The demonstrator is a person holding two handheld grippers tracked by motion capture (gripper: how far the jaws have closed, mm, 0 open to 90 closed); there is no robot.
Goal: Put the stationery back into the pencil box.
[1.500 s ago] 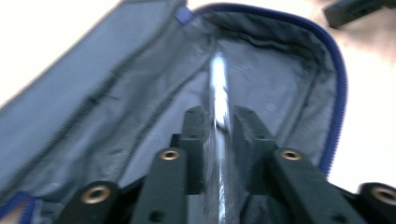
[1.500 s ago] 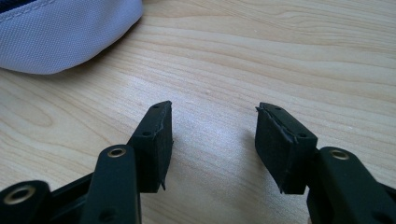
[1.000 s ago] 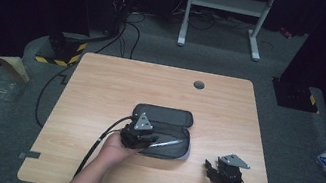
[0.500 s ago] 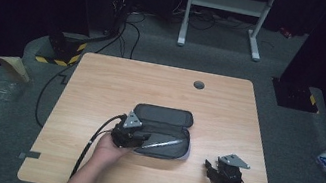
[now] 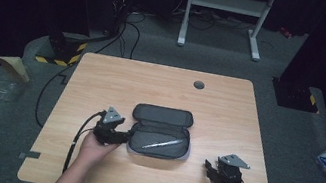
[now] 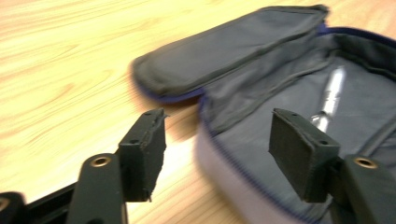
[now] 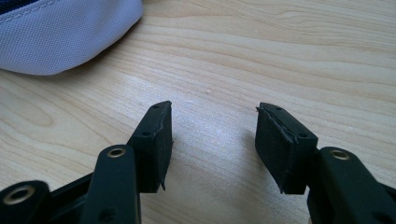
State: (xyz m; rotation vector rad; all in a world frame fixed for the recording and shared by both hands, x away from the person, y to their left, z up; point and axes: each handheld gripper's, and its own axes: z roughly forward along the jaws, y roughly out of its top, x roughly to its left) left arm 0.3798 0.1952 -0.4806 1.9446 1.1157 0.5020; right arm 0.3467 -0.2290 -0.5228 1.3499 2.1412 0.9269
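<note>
A grey zip case (image 5: 161, 132) lies open on the wooden table (image 5: 162, 86), its lid (image 6: 233, 46) folded back. A silver pen (image 5: 159, 144) rests inside the case (image 6: 327, 116); the pen (image 6: 329, 95) shows past my left jaws. My left gripper (image 5: 123, 138) sits at the case's left end, open, with the case's near edge between its jaws (image 6: 217, 154) and nothing clamped. My right gripper (image 5: 210, 171) rests on the table to the right of the case, open (image 7: 212, 140) over bare wood. A pale corner of the case (image 7: 65, 32) shows at the upper left of the right gripper view.
A small round grey disc (image 5: 198, 84) is set in the table near its far edge. Black cables (image 5: 76, 137) trail from the left gripper off the front edge. Beyond the table stand a white desk frame (image 5: 226, 11) and dark equipment on grey carpet.
My left gripper has drawn back from over the case to its left end, and now sits lower and farther left. The right gripper has stayed put.
</note>
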